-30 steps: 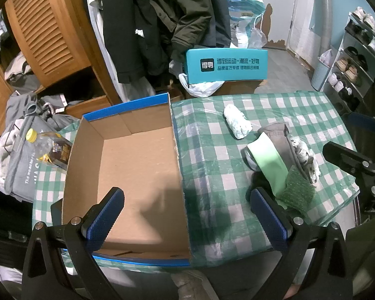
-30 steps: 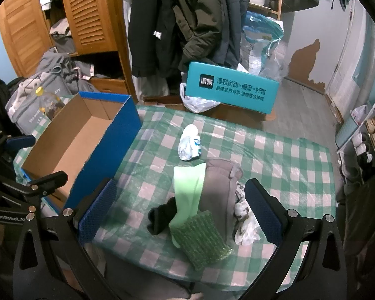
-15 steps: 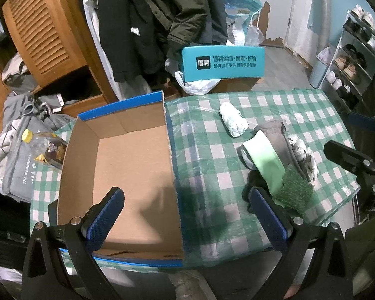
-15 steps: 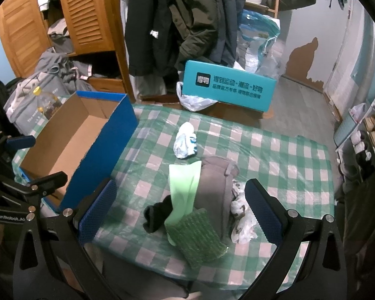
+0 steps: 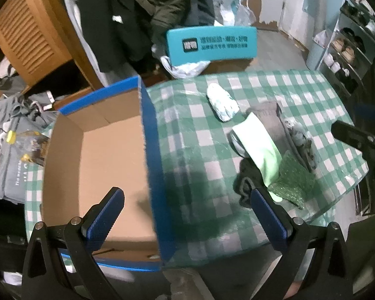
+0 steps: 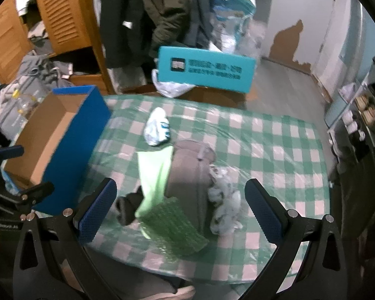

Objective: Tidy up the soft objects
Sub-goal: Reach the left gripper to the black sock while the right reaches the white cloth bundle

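We hold both tongs apart and empty: right tongs [image 6: 178,208] above the sock pile [image 6: 185,172], left tongs [image 5: 187,216] over the box [image 5: 92,160] edge.

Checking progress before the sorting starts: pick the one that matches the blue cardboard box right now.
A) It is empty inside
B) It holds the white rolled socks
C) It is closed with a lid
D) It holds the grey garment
A: the blue cardboard box shows only bare brown floor, while the grey garment and the white rolled socks lie on the checked tablecloth.
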The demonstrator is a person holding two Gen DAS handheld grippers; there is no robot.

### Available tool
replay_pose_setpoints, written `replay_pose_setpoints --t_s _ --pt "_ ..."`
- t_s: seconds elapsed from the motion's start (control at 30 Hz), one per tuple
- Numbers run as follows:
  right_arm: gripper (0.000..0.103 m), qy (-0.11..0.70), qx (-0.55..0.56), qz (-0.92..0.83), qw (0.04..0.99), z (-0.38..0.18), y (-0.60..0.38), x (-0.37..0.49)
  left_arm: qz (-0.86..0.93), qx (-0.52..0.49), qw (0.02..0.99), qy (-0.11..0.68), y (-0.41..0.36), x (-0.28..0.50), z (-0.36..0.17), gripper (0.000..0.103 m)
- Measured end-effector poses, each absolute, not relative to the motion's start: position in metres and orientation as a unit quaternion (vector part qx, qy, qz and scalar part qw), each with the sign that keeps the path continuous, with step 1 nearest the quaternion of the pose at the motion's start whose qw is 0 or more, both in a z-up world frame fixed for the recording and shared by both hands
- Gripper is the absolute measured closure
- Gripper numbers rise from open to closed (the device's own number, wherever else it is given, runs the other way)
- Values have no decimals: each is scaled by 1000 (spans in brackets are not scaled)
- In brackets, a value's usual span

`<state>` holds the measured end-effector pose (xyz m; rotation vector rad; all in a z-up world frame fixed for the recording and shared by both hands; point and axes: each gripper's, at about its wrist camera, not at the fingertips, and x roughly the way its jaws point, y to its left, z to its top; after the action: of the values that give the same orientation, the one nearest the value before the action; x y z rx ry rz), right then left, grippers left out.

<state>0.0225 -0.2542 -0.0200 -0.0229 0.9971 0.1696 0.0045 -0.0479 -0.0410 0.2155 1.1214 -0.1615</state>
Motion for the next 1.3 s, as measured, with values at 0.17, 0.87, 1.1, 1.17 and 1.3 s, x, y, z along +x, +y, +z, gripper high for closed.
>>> replay_pose_setpoints --t_s 0.17,0.87,1.1,1.17,1.3 --pt "2 494 2 63 867 -32 -270 28 -81 98 826 550 -57 14 -60 1" --pt "2 566 35 10 824 -107 -319 65 -98 114 802 578 -97 54 -113 1" --pt "2 587 37 10 809 -134 -326 74 -106 114 789 594 -104 62 -132 1" --pt "2 591 36 10 806 -139 -327 76 -108 109 786 599 -105 64 -136 1" --pt "2 599 33 12 800 -148 -328 78 -107 113 781 604 -106 66 -145 1"
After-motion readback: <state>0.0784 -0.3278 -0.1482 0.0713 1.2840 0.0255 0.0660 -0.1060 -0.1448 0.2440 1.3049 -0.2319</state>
